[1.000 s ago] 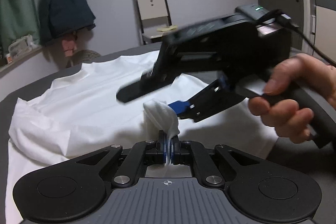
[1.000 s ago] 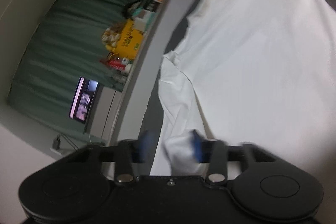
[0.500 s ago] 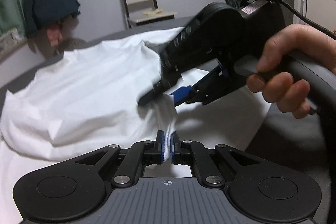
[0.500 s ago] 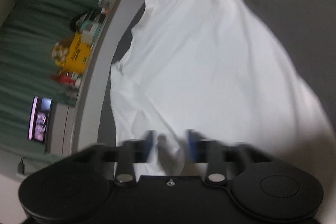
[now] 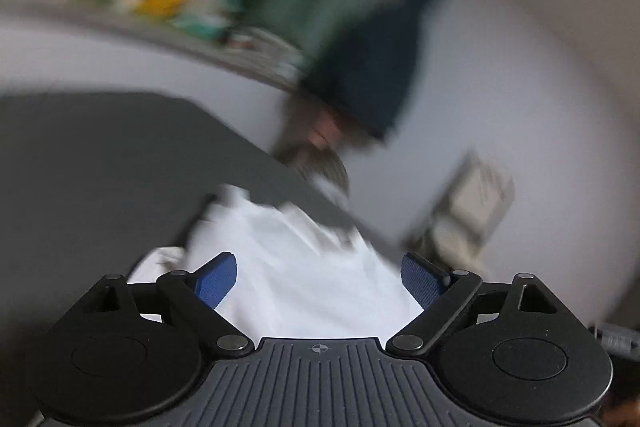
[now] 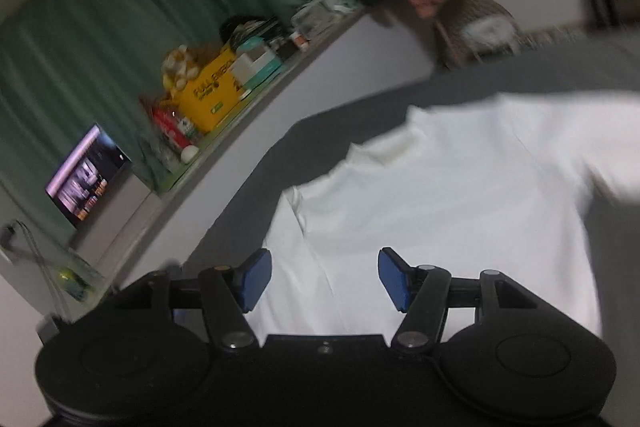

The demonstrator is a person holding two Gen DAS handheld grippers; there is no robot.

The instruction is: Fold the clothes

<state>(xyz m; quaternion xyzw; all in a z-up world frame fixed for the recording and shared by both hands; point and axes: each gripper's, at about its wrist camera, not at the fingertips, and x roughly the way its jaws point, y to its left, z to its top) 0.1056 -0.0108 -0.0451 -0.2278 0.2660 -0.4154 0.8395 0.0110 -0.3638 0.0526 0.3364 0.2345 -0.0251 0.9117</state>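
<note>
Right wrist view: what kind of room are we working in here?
Likely a bedroom or living room at home: green curtains, a ledge cluttered with boxes and packets, a small lit screen, and a white shirt spread on a grey surface.

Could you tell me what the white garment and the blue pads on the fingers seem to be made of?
The white garment looks like soft matte cotton knit: it creases and drapes limply, though blur leaves the weave unclear. The blue pads look like rubbery textured plastic, matte, with a fine grid pattern.

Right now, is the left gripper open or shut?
Open. The left gripper has its blue pads spread wide apart, gripping nothing; the white shirt lies between and beyond them.
</note>
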